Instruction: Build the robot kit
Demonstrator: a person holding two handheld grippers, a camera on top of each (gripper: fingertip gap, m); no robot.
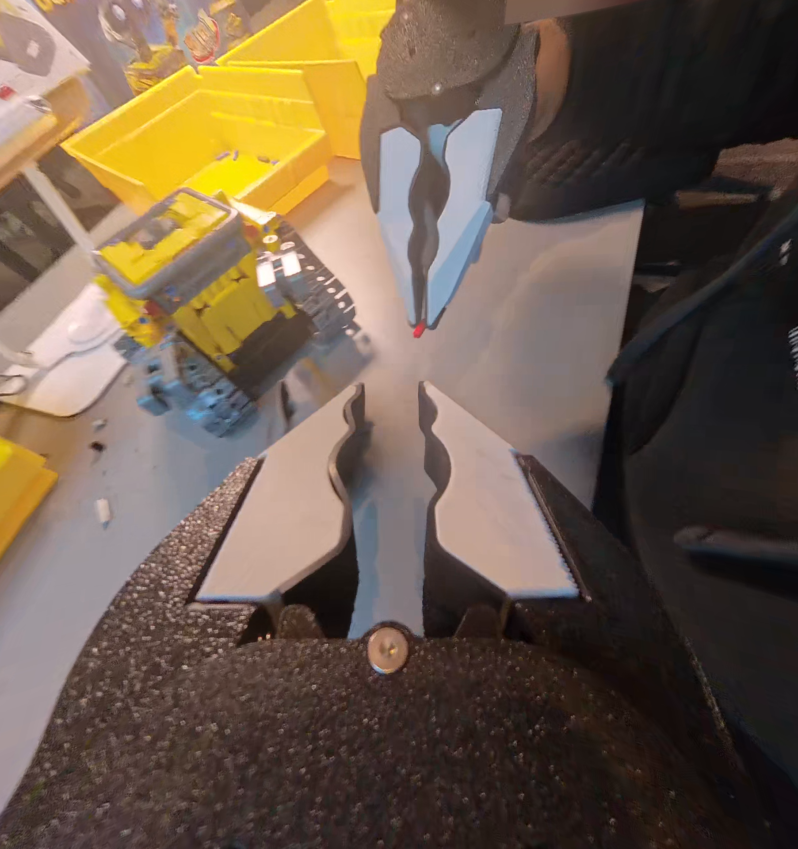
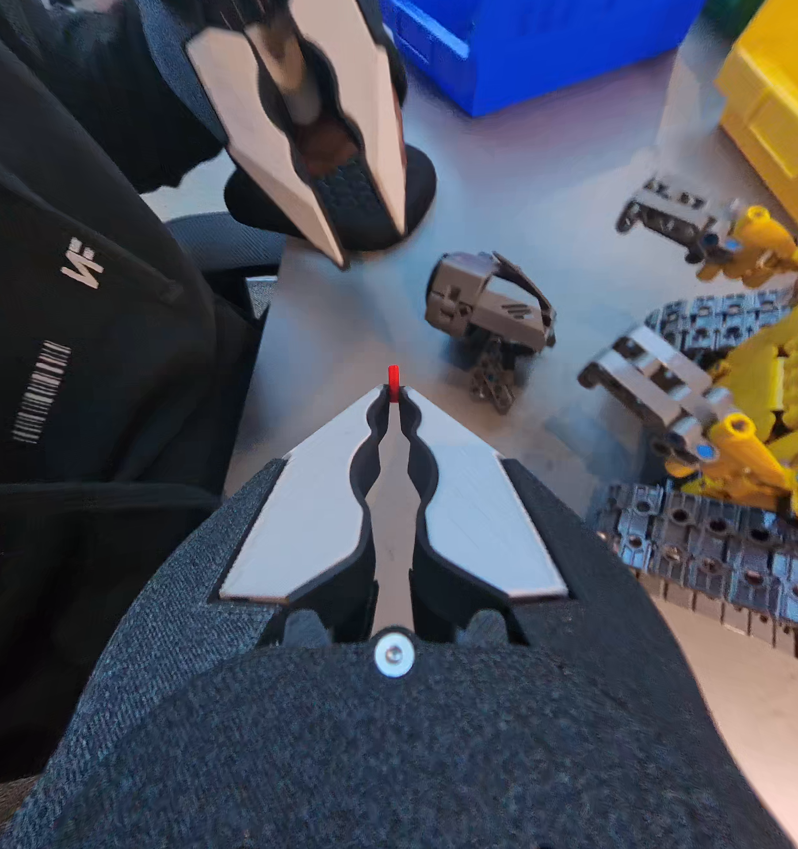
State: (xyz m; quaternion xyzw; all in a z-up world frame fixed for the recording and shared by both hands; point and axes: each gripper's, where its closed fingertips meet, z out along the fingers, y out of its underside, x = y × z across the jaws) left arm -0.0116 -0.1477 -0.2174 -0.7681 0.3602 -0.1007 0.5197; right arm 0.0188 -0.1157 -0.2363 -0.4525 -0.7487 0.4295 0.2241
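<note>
Left gripper (image 1: 391, 390) hung with jaws apart and empty over the grey table (image 1: 525, 321); right gripper (image 2: 393, 388) pinched a small red peg (image 2: 393, 377) at its very tips, where so slight a hold risked the peg slipping out. Toy digger (image 2: 732, 436) lay rightward.

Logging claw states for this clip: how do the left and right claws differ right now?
The left claw is open and holds nothing; the right claw is shut on a small red pin. The two claws point toward each other above the grey table. Both have pale wavy-edged fingers in black housings.
</note>
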